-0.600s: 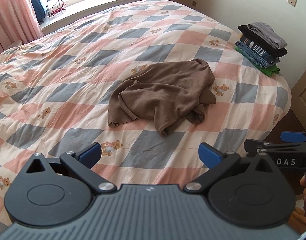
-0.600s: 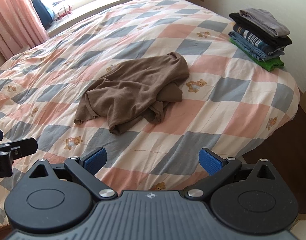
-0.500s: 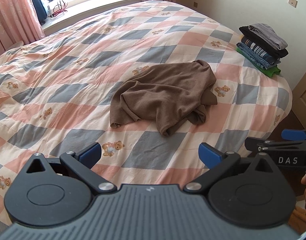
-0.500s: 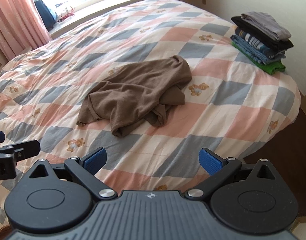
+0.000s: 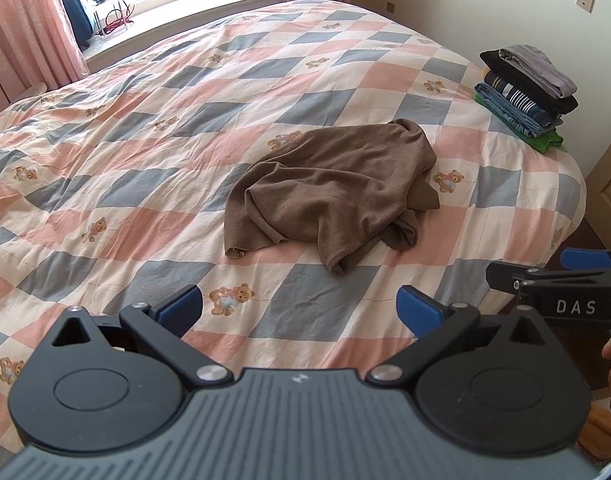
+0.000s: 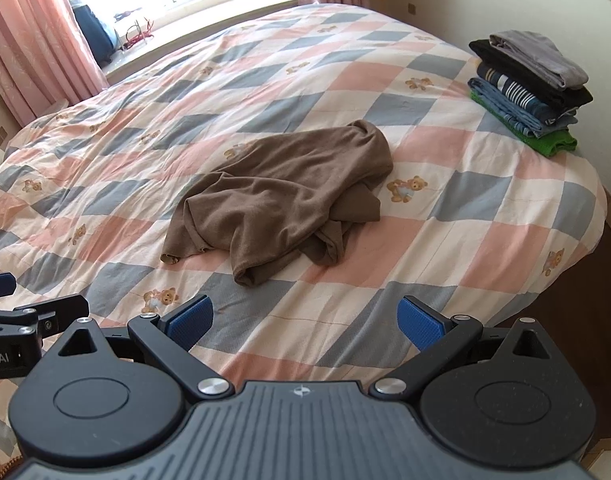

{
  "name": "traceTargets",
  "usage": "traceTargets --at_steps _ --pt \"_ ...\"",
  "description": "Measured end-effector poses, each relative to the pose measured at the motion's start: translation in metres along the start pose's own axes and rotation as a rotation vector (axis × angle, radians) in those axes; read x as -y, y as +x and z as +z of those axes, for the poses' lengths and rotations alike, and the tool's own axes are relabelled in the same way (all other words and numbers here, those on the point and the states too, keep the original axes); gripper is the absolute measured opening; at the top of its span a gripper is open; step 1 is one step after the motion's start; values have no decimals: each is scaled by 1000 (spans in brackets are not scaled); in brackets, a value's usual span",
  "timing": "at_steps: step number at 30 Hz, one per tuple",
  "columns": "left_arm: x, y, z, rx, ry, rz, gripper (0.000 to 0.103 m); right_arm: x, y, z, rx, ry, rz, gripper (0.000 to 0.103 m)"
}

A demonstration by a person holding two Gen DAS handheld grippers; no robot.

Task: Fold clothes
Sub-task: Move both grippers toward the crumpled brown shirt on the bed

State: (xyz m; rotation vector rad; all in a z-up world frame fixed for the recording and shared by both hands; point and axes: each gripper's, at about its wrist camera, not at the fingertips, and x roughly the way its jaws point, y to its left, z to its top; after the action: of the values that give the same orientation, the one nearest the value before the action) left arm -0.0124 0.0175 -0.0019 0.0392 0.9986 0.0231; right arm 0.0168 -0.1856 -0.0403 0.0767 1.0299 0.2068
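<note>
A crumpled brown garment [image 5: 329, 196] lies in a heap on the checked bedspread [image 5: 153, 152], near the middle of the bed; it also shows in the right wrist view [image 6: 281, 196]. My left gripper [image 5: 299, 306] is open and empty, held above the bed's near edge, short of the garment. My right gripper [image 6: 305, 320] is open and empty, also short of the garment. Each gripper shows at the edge of the other's view: the right one [image 5: 553, 276] on the right, the left one [image 6: 33, 312] on the left.
A stack of folded clothes [image 5: 525, 92] sits at the bed's far right corner, also in the right wrist view [image 6: 529, 88]. Pink curtains [image 5: 25, 32] and a window sill with objects lie beyond the bed. The floor drops off at the right edge [image 6: 585, 272].
Both grippers have moved slightly forward toward the bed, so the garment sits a little nearer and lower in view. Both stay open.
</note>
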Motion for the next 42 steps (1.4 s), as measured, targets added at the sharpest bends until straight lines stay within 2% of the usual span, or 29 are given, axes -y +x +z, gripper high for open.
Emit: traceTargets --at_steps 28,38,42 --pt "-4 41 23 -69 -19 -1 102 -2 36 15 -71 -15 -12 101" --pt "5 65 46 -106 -67 28 102 21 64 55 -109 -57 16 101" --pt "11 81 64 -120 -90 34 102 32 76 73 -124 -76 29 101"
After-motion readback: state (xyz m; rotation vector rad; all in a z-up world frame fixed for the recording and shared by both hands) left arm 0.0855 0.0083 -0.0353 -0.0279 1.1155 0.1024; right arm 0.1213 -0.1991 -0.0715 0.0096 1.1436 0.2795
